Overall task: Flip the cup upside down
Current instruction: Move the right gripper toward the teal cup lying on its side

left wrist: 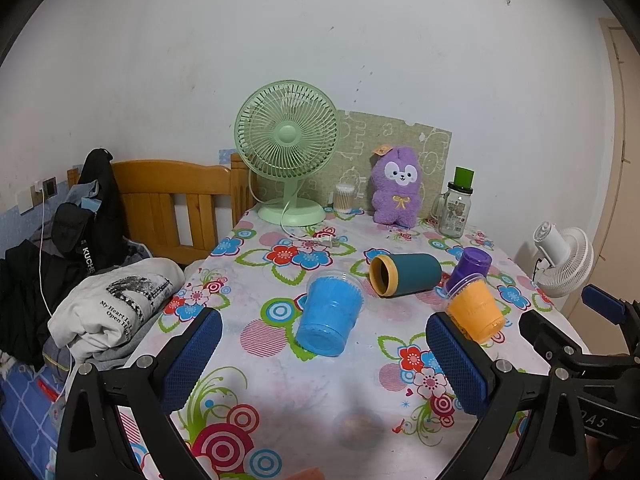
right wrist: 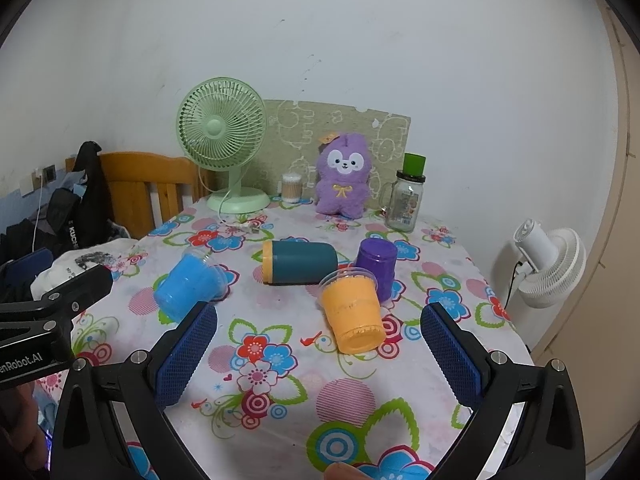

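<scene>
Floral cloth (left wrist: 332, 384) covered the table, with a pale wall behind it. Four cups lay or stood ahead of both grippers. The blue cup (left wrist: 330, 314) lay on its side straight ahead of the left gripper (left wrist: 324, 360), base toward the camera, inside a clear outer shell whose rim was hard to trace. The orange cup (right wrist: 354, 312) was tipped the same way just ahead of the right gripper (right wrist: 320, 354), base nearest the fingers, its clear rim leaning against the purple cup (right wrist: 378, 268), which stood upside down just beyond it. The teal cup (right wrist: 300, 262), with a yellow rim, lay on its side farther ahead, between the blue cup and the purple cup.

Both grippers hung above the cloth with their blue pads spread wide and nothing between them. From the left wrist, the right-hand pad (left wrist: 456, 364) covered the near edge of the orange cup. From the right wrist, the left-hand pad (right wrist: 186, 354) hid the blue cup's base. What the cups held inside could not be made out.
</scene>
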The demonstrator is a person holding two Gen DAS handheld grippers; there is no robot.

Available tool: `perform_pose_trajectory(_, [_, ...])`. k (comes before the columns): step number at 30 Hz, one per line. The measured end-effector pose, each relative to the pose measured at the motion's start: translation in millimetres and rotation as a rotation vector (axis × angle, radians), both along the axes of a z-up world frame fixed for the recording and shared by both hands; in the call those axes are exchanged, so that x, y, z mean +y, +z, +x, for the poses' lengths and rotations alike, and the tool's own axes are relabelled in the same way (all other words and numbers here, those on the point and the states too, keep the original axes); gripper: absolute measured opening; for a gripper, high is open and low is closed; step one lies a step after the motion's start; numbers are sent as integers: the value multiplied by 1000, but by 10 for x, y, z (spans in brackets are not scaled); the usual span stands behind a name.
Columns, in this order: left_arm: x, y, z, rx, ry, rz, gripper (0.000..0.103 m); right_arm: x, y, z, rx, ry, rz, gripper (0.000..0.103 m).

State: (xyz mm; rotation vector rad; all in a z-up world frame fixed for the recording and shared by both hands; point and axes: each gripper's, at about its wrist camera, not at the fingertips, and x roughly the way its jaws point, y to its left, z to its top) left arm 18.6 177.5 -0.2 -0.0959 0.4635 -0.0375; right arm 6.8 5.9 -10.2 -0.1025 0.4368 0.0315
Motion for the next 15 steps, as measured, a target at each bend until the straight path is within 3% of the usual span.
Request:
perform_pose_trajectory(7, [5,-6,6,3,-1,0,103,4,12,29,8,22,-15,103])
perform_pose_trajectory(15, [30,-44,50,21,12,-1,103,78,79,163,24,117,-141,103])
